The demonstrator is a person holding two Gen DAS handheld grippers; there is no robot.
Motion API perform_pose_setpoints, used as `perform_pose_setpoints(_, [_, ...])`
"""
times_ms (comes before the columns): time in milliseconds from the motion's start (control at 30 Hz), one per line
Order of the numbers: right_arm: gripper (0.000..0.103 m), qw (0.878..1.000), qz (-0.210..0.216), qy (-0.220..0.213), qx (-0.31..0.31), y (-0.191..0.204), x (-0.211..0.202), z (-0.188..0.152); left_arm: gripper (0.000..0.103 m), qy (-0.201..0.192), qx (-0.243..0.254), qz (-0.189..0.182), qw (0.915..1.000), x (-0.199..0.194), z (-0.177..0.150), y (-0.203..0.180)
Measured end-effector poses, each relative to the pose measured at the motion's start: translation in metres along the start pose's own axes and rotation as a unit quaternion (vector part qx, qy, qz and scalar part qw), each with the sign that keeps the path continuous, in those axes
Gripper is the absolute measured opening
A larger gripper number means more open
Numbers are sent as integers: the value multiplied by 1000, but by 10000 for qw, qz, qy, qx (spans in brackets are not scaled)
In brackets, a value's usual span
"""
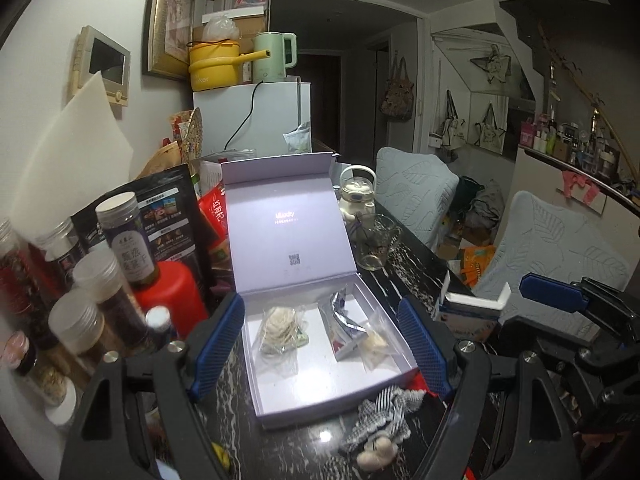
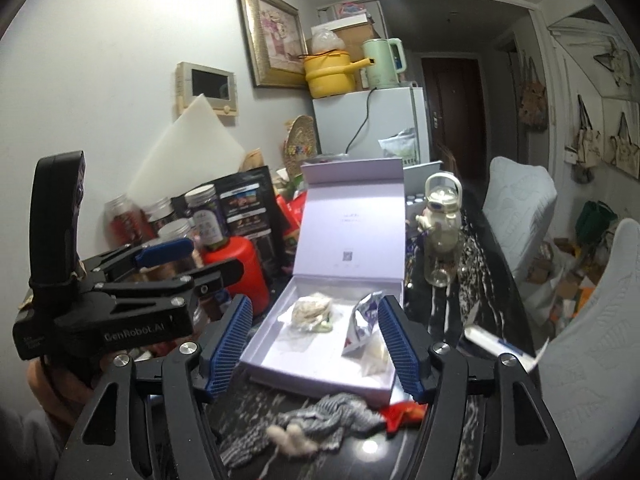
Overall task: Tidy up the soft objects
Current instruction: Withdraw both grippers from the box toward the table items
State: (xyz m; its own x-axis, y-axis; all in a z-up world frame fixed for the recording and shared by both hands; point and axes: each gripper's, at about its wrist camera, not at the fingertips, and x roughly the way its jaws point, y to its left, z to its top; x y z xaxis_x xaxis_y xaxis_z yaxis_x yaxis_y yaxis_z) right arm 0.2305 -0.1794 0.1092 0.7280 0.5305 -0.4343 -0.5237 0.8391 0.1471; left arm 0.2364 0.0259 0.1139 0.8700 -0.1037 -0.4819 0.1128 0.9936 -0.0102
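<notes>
Striped soft toy (image 1: 376, 420): blurring in the right view, lying near of the open box (image 1: 320, 400). Left gripper (image 1: 320, 344) and right gripper (image 2: 316, 344): gaping wide, holding nothing.

One box (image 1: 320, 404), three packets (image 1: 280, 330), two chairs (image 1: 416, 192)

Left hand-held gripper (image 1: 320, 348) spread wide; right hand-held gripper (image 2: 316, 344) likewise, empty.
</notes>
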Motion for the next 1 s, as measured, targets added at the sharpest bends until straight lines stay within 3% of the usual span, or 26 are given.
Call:
perform_pose_setpoints(133, [72, 10000, -40, 8, -41, 7, -11, -15, 89, 54, 107, -29, 9999, -9, -13, -5])
perform_pose_setpoints(533, [73, 9995, 64, 298, 46, 15, -20, -80, 90, 401, 202, -378, 9983, -14, -65, -12])
perform_pose_setpoints(767, [73, 9976, 148, 641, 216, 6, -13, -120, 90, 790, 198, -456, 9956, 2, -106, -20])
perform_pose_setpoints(1000, [77, 9922, 281, 1209, -82, 12, 0, -155, 90, 1274, 114, -622, 9898, 18, -139, -21])
